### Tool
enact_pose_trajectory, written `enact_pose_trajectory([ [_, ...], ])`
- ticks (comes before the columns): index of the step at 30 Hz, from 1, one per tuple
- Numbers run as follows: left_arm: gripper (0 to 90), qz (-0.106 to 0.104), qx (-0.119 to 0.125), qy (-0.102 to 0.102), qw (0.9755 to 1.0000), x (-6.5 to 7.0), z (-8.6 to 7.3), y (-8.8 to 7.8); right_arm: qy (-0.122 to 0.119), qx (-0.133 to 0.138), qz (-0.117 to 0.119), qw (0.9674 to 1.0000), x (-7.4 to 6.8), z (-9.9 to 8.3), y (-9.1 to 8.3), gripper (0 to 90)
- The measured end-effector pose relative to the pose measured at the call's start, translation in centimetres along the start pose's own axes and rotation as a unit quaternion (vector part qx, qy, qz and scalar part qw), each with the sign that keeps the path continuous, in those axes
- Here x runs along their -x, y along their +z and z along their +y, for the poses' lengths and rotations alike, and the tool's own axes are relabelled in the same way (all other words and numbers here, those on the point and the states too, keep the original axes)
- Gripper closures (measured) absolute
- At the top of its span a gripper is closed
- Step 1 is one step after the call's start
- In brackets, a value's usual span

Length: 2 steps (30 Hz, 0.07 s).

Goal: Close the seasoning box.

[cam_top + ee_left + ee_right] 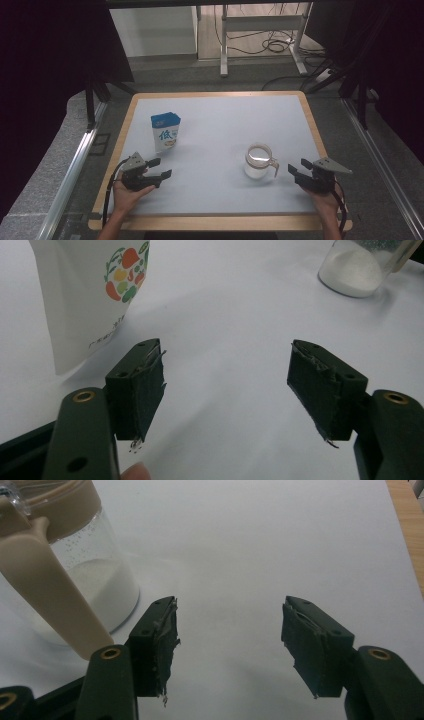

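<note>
Both tools rest near the front edge of the white-topped, wood-rimmed table (220, 102), each in one of the person's hands. On the person's left, the left gripper (162, 168) has its black jaws spread apart with nothing but bare tabletop between them; in the left gripper view the left gripper (226, 385) shows two worn dark pads (145, 390) standing well apart, released and clamping nothing. On the person's right, the right gripper (296, 170) is likewise released: in the right gripper view the right gripper (230, 630) has its jaws parted over the white surface, with no object between them.

Just beside the right gripper's jaws, toward the table's middle, stands the clear glass jar with a beige plastic lid and handle (259, 161), upright, with white powder settled in its bottom. In the right gripper view the jar (100, 575) sits close by the nearer jaw, its beige handle (55, 595) turned toward the gripper but not touching it.

Farther back on the left half of the table stands the blue-topped white paper pouch with printed characters (166, 131), upright and beyond the left gripper, apart from it. In the left gripper view the pouch (85, 295) shows a ring of printed fruits and vegetables.
</note>
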<state>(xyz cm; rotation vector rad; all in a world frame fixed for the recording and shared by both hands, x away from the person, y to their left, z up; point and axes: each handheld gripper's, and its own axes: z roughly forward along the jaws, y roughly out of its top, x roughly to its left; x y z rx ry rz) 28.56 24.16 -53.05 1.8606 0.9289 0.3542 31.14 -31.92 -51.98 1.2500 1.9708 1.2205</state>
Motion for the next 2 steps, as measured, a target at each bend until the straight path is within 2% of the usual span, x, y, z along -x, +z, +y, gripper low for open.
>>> enact_pose_trajectory([
  [2,30.7,0.000,0.000,-0.001,1.0000,-0.02,-0.01,-0.04,0.000,0.002,0.001,1.0000,-0.06,0.10,-0.01,39.7],
])
